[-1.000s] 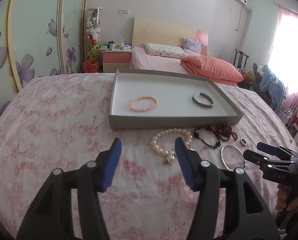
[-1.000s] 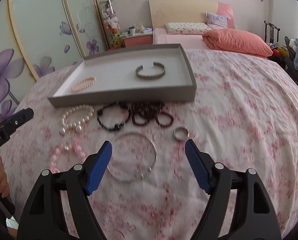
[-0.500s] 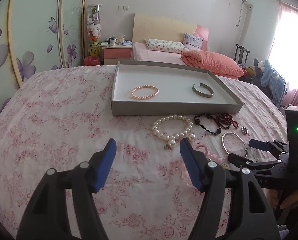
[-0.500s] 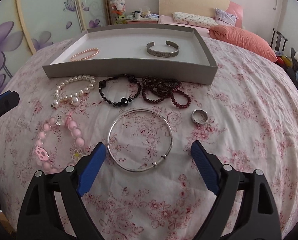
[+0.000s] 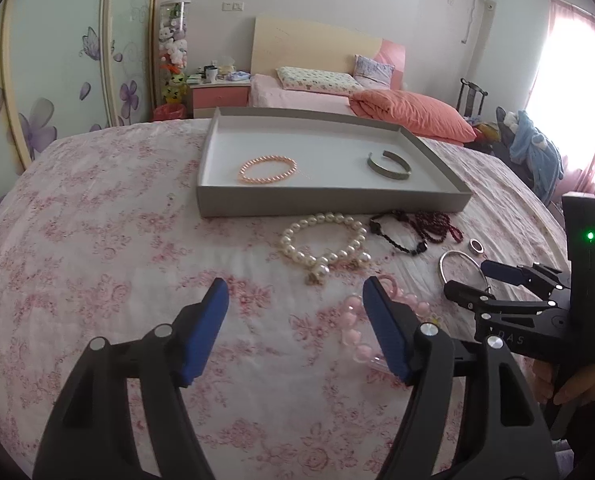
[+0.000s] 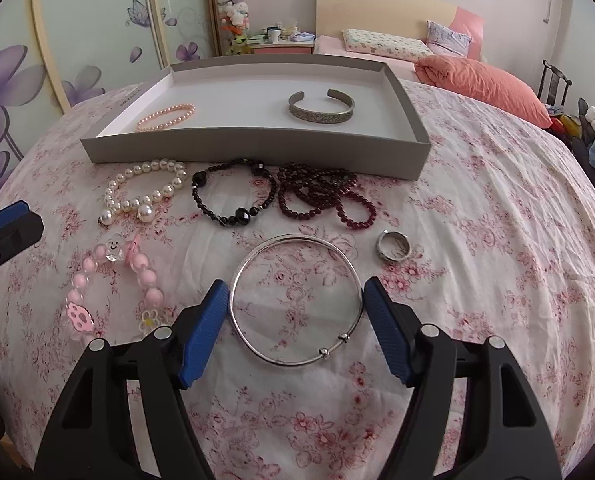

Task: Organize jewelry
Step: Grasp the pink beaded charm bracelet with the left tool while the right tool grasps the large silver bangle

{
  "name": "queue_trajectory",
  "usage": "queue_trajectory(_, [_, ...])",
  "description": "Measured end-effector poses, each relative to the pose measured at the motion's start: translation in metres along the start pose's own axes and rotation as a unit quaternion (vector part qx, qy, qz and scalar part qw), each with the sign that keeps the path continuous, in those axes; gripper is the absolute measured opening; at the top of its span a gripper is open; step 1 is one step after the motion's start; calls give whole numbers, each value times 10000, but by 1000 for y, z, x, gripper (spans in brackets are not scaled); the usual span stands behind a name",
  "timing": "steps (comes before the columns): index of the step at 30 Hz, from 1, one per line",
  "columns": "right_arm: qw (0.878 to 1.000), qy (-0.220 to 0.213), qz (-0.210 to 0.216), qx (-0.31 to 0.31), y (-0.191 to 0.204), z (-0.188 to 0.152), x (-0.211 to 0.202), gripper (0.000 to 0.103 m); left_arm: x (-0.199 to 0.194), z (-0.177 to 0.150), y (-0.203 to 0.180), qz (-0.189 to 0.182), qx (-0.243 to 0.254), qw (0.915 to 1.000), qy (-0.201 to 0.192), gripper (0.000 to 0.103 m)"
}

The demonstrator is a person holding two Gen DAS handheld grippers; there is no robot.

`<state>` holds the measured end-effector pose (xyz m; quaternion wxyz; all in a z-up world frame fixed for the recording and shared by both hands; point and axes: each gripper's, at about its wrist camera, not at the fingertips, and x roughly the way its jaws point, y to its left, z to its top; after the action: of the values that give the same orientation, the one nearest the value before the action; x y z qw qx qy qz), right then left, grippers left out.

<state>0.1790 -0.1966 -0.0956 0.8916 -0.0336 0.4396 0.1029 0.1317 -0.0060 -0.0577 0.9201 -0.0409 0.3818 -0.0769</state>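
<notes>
Bedroom, floral pink bedspread (image 6: 497, 208) carrying a grey tray (image 6: 257, 148) with loose jewelry in front of it. Silver bangle (image 6: 297, 300) lying flat directly between the right gripper (image 6: 295, 300) jaws, spread wide, blue pads just outside its rim (contact unclear), nothing gripped. Left gripper (image 5: 295, 300) well apart leftward, equally agape and empty, nearer the pink bead bracelet (image 5: 355, 326).

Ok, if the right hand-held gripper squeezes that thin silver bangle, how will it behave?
The silver bangle looks like rigid, thin wire, so it should probably hold its shape. Its smooth metal may slip on the right hand-held gripper pads. Lying flat on soft floral bedding, it shouldn't roll.
</notes>
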Motion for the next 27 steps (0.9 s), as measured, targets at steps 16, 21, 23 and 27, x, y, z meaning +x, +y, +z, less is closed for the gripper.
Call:
queue_trajectory(16, [10000,-30,-46,72,-11,-12,-8,70,40,-13,-35,28,454,9961,754,44])
queue_trajectory(21, [10000,-11,-34,50,-12,-12,-8,70,44,-11,-38,131,601,9948,808,27])
queue_trajectory(23, [10000,10,-25,46,-12,-12,-8,70,44,-12,-39,168,681,9942,810,25])
queue_trajectory(27, [10000,36,-31,35,-11,-11,-8,71,43,-13,-40,207,737,9936,831,25])
